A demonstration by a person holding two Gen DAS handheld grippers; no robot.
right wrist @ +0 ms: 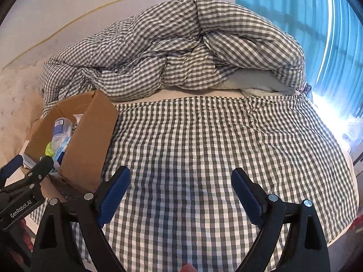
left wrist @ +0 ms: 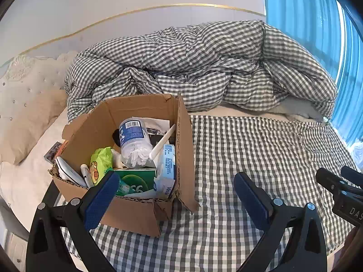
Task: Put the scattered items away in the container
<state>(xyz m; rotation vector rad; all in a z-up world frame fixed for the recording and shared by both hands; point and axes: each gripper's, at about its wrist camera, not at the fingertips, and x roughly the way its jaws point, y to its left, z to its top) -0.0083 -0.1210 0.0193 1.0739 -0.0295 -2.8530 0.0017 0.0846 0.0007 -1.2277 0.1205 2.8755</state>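
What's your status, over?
Left hand-held gripper open, empty, beside the cardboard box. Right hand-held gripper open, empty, over bare checked sheet. Box holds cotton-swab jar, green pack. Nothing in the way.

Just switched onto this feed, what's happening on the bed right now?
A person holds two handheld grippers above a checked bedsheet. Both the left gripper and the right gripper are open and hold nothing. The cardboard box on the sheet already contains a cotton swab jar, a green packet, a green carton and other small things. No loose items show on the sheet. A small item lies on the white bedding left of the box, and a rumpled duvet lies behind.
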